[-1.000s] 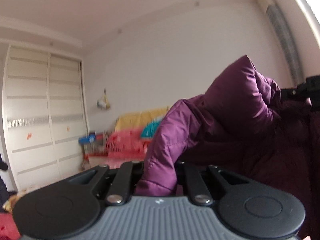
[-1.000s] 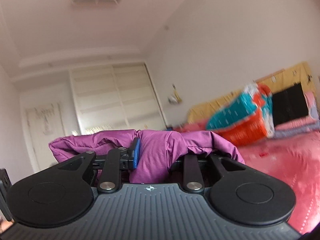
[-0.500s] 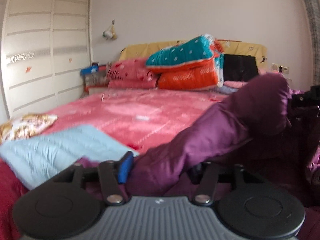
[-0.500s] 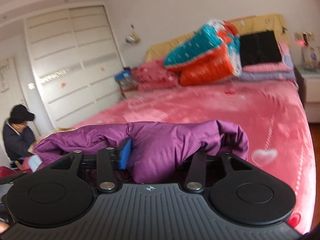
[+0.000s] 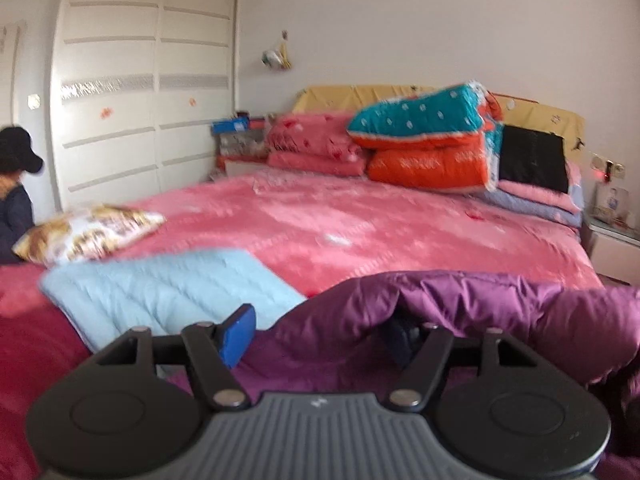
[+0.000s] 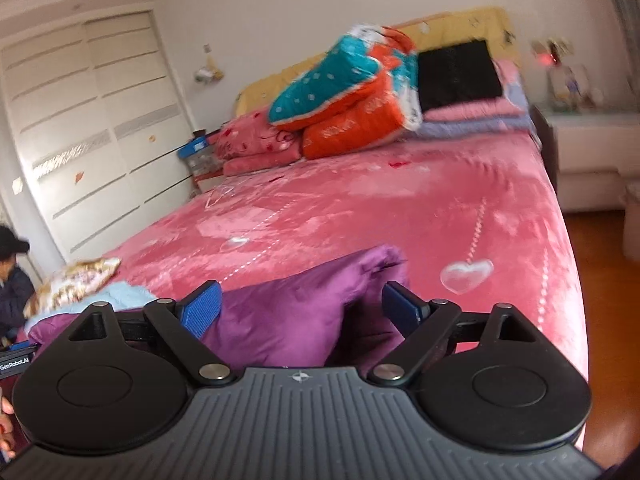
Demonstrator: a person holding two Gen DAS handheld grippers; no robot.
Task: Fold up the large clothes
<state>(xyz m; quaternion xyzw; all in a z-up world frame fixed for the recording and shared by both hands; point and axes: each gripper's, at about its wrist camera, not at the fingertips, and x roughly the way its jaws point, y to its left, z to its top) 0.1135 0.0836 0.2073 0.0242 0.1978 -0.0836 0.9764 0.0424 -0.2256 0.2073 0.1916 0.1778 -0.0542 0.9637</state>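
Left gripper: jaws opening. The blue left pad stands clear of the cloth; the right pad is hidden under a fold of the purple jacket. The jacket lies between the jaws, but the visible pad does not press on it, so the grip reads as released.

Right gripper: jaws opening and spread wide. Both blue pads are in view. A purple fold of the jacket sits between them, close against the left pad and apart from the right one. Released.

The jacket rests on the pink bed at its near edge. In the left view it runs from 6 o'clock out toward 3 o'clock. In the right view its end reaches up to about 12 o'clock of the gripper.

Left view, outward: a light-blue quilted garment lies flat at 10 o'clock, touching the jacket's left edge. Beyond it, at 9 o'clock, a patterned pillow. At 12 to 1 o'clock, at the head of the bed, a teal-and-orange quilt stack beside folded pink bedding. A black cushion stands at 2 o'clock. A white wardrobe fills 10 to 11 o'clock.

A person in a black cap is at the far left edge. Frames are motion-blurred; fine detail cannot be read.
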